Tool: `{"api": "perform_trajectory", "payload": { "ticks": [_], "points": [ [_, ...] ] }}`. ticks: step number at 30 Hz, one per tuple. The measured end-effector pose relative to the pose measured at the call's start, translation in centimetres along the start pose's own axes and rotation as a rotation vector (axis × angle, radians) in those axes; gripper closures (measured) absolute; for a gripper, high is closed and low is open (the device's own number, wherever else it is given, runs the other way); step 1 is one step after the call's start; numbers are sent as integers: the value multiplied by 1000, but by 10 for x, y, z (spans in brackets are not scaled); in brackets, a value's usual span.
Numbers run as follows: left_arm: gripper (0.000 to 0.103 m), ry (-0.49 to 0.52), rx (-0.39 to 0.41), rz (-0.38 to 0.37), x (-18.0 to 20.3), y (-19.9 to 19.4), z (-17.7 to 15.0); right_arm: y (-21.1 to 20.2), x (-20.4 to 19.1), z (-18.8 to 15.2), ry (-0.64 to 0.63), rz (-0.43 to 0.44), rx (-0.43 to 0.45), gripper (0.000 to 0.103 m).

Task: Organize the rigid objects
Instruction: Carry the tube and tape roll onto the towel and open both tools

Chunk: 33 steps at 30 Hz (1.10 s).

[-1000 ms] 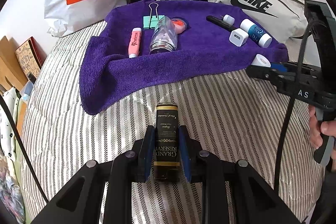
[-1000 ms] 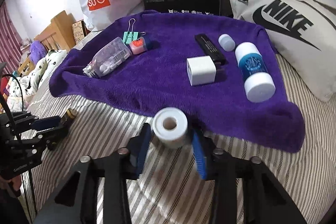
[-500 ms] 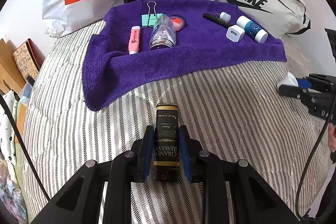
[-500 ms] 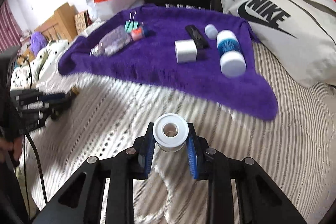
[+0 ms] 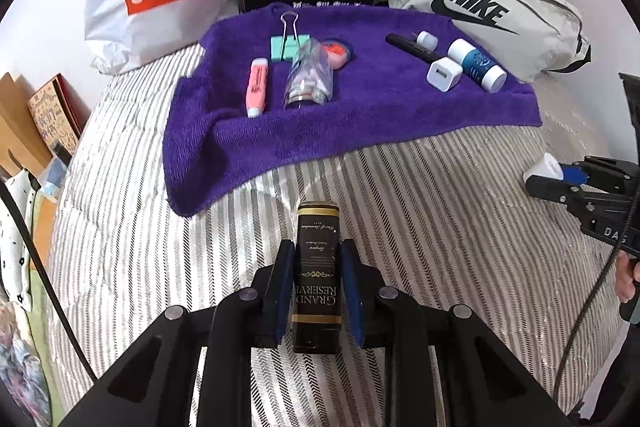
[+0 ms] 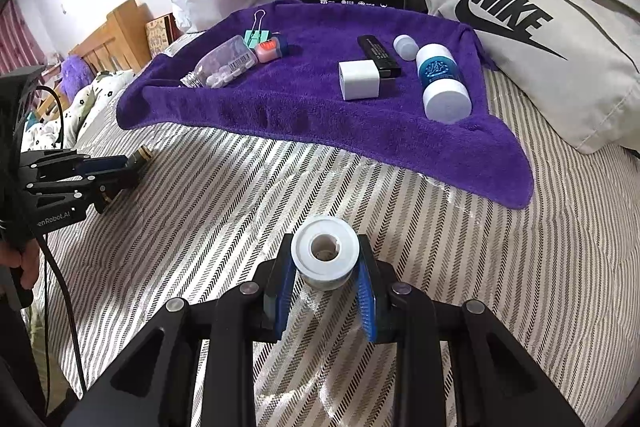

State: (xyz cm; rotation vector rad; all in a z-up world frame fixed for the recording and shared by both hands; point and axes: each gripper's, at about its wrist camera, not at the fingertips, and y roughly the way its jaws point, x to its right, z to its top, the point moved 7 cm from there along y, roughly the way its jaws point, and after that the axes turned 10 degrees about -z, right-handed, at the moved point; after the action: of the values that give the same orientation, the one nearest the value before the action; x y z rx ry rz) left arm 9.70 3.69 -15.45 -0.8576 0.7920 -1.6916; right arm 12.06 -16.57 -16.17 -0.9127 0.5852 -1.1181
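A black, gold-lettered rectangular tin (image 5: 317, 275) is clamped between the blue pads of the left gripper (image 5: 317, 287), its long axis running along the fingers and pointing toward the purple terry towel (image 5: 360, 123). It is held over the striped bedcover (image 5: 440, 247), just short of the towel's near-left corner. A white plastic spool with a hollow core (image 6: 325, 254) is pinched between the narrowed pads of the right gripper (image 6: 325, 279), its open end facing the camera, and is carried well short of the towel's near-right edge.

On the towel, a clear pill bottle (image 5: 310, 79) and a pink highlighter (image 5: 258, 87) lie to the left; a white cube charger (image 6: 359, 80) and a blue-and-white cylinder (image 6: 442, 83) lie to the right. The left gripper is judged nearer the towel's free front area.

Compared with a second earlier, the spool has been drawn back from the towel's edge, and the right gripper's grip has tightened; the tin's place is unchanged.
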Motion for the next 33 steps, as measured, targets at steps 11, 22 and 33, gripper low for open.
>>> {"api": "perform_trajectory", "payload": {
  "ticks": [11,22,33],
  "points": [
    [80,18,42,-10,9,-15,30,-1,2,6,-21,18,-9,75],
    [80,24,57,-55,17,-7,64,-15,10,39,-13,48,26,75],
    [80,22,45,-79,12,19,98,2,22,89,3,51,29,75]
  ]
}}
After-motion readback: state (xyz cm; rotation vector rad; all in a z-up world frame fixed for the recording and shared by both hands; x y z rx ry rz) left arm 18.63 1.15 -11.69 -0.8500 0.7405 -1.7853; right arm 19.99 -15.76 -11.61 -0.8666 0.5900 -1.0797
